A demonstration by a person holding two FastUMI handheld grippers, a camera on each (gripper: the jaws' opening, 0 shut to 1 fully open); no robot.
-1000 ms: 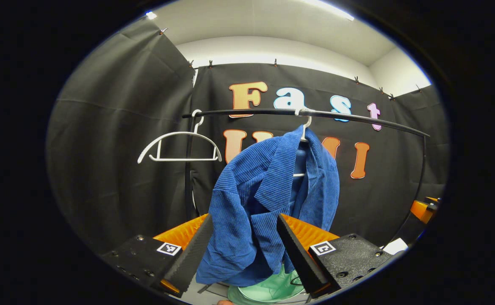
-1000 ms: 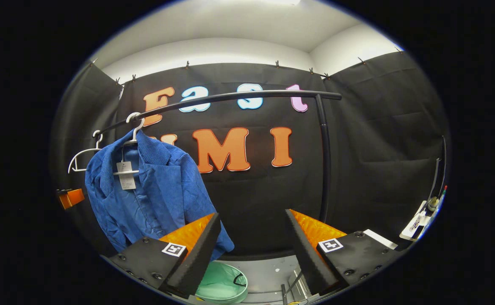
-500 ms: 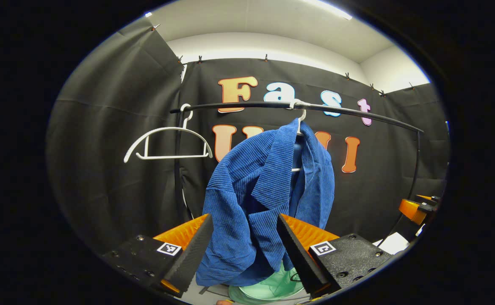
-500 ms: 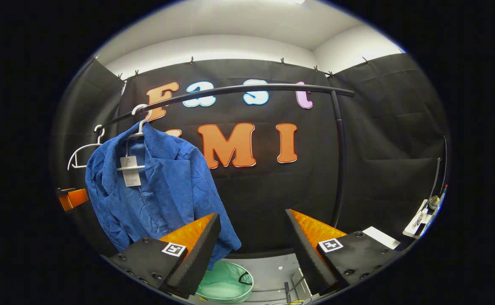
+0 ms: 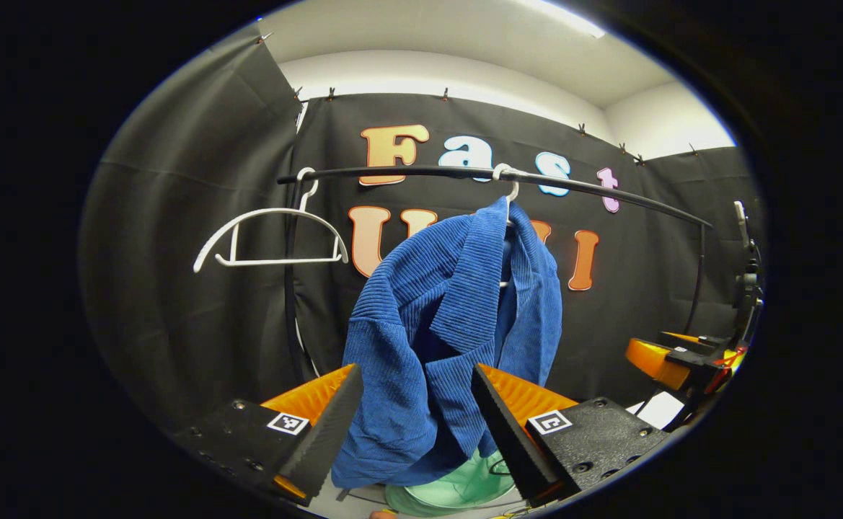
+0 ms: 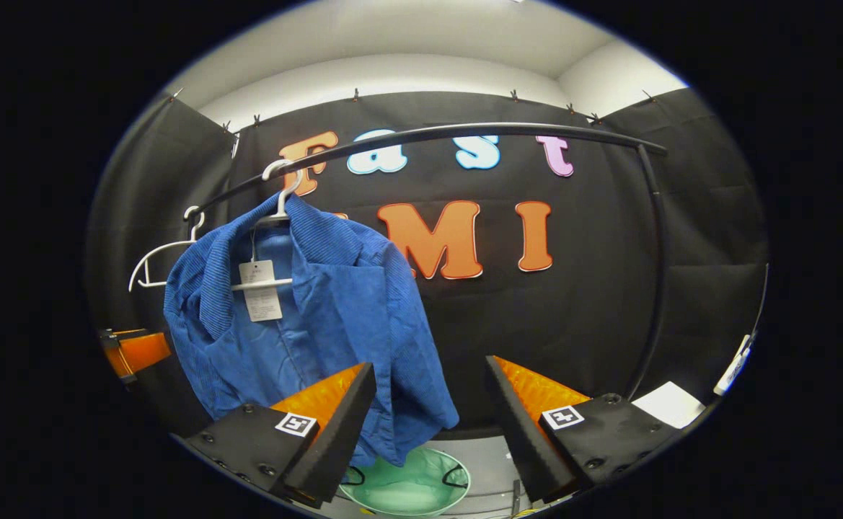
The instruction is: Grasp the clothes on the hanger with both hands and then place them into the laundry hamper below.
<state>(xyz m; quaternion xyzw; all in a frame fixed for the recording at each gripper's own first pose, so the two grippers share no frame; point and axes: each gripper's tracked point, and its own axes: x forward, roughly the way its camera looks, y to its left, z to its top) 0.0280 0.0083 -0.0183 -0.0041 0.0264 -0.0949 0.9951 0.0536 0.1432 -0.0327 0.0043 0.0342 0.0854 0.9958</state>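
A blue corduroy jacket (image 5: 435,339) hangs on a white hanger (image 5: 511,189) from the black rail (image 5: 608,193). My left gripper (image 5: 414,425) is open, its fingers framing the jacket's lower left part without touching it. In the right gripper view the jacket (image 6: 320,324) hangs left of centre with a paper tag (image 6: 259,290) at its collar. My right gripper (image 6: 432,425) is open, and the jacket's right hem lies behind its left finger (image 6: 338,422). The pale green hamper (image 6: 407,481) sits on the floor below the jacket, also visible as the hamper (image 5: 457,490) in the left gripper view.
An empty white hanger (image 5: 270,234) hangs at the rail's left end beside the upright post (image 5: 290,288). The other gripper shows as an orange shape (image 5: 670,357) at right in the left gripper view, and as the orange shape (image 6: 136,351) at left in the right gripper view.
The right gripper has swung left toward the jacket, which now sits nearer the view's centre. The left gripper has shifted a little, and the other gripper now shows more fully at its right edge.
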